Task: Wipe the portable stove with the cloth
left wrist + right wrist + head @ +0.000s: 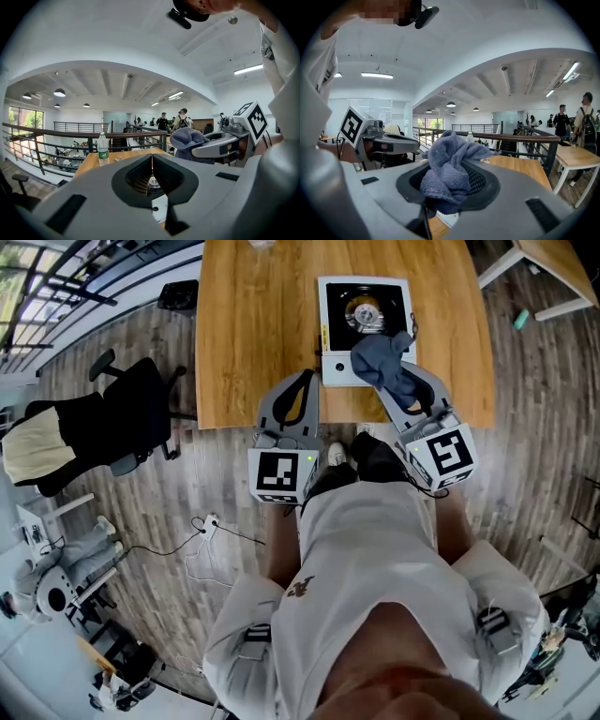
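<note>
Fingers of the right gripper point(408, 388) pinch the bunched cloth point(382, 360) above the near edge of the stove point(330, 296), poised for wiping. The left gripper point(300, 390), fingers pressed together and empty, hovers just left.

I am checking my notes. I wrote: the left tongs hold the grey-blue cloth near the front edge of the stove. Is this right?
Not quite: the right tongs, not the left, hold the cloth; the right gripper view shows it. The left tongs are shut and empty. The cloth is indeed near the front edge of the stove.
</note>
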The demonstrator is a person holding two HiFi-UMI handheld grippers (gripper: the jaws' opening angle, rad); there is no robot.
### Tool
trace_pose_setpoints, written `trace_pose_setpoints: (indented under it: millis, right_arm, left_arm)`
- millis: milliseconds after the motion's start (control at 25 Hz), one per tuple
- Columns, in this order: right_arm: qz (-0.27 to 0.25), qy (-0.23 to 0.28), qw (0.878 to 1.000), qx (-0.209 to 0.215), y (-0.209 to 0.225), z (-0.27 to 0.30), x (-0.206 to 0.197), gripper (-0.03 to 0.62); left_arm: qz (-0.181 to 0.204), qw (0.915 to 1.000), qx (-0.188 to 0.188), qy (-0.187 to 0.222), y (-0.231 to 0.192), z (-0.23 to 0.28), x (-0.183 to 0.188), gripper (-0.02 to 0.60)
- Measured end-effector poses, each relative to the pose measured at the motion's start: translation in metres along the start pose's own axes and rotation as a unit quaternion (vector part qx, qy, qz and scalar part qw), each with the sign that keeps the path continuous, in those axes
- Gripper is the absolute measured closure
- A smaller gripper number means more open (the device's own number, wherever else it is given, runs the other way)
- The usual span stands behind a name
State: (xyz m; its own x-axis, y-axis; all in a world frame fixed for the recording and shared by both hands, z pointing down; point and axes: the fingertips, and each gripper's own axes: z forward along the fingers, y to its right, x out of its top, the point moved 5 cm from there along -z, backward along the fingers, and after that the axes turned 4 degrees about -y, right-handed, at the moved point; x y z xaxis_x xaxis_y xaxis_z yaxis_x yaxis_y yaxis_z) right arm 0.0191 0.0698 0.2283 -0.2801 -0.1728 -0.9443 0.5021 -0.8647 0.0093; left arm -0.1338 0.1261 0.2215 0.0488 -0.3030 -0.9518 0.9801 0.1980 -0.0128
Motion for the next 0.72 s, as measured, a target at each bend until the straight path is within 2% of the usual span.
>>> trace_pose_setpoints:
  millis: [720]
  right_arm:
    - [0.005, -0.076, 0.995, 0.059, -0.008, 0.062, -0.06, 0.45]
  left_arm:
    - [-0.035, 0.9973, 0.024, -0.061, -0.02, 0.035, -0.06, 0.558]
